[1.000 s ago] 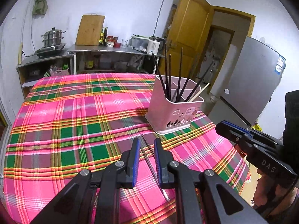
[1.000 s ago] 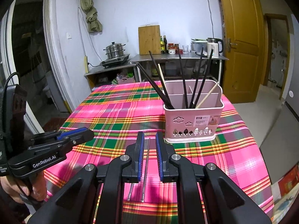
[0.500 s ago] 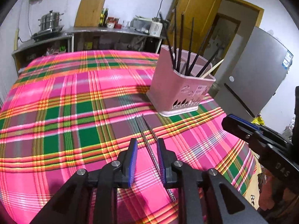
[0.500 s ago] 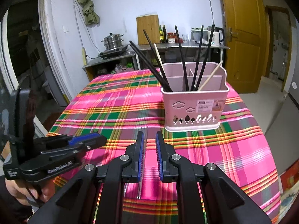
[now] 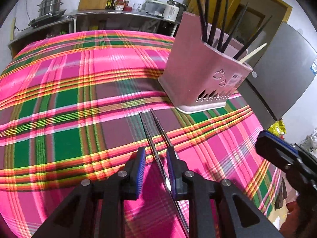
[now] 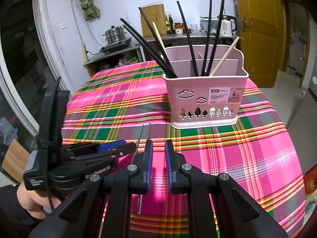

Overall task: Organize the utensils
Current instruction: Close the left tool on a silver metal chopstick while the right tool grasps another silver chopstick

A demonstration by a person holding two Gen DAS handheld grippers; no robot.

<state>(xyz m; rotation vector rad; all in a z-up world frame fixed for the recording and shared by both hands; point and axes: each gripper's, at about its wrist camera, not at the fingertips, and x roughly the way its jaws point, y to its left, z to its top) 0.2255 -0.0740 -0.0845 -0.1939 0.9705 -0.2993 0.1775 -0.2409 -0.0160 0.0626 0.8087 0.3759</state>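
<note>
Left claw (image 5: 154, 170): it has dropped low over the bench (image 5: 59, 103) since a second ago, and its jaws have just been opening a little; now a narrow gap, pads not pressing on anything.
Metal chopsticks (image 5: 156, 136): two thin rods flat on the plaid cloth, running from centre frame down toward the lower middle in the left wrist view; one passes between the left claw's pads, the other lies along the right-hand pad, touching or not I cannot tell.
Right claw (image 6: 158, 158): down a touch too, jaws a narrow slit apart, nothing between them, only cloth below.
Pink basket (image 6: 206, 97): upper right of centre, upright, already holding black chopsticks (image 6: 190, 39) and pale wooden ones (image 6: 223, 55).
Meaning: the left claw looks lined up for the pick; closing comes next, then the lift to the basket.
Risk: thin rods lying flat may slip or scissor apart.
</note>
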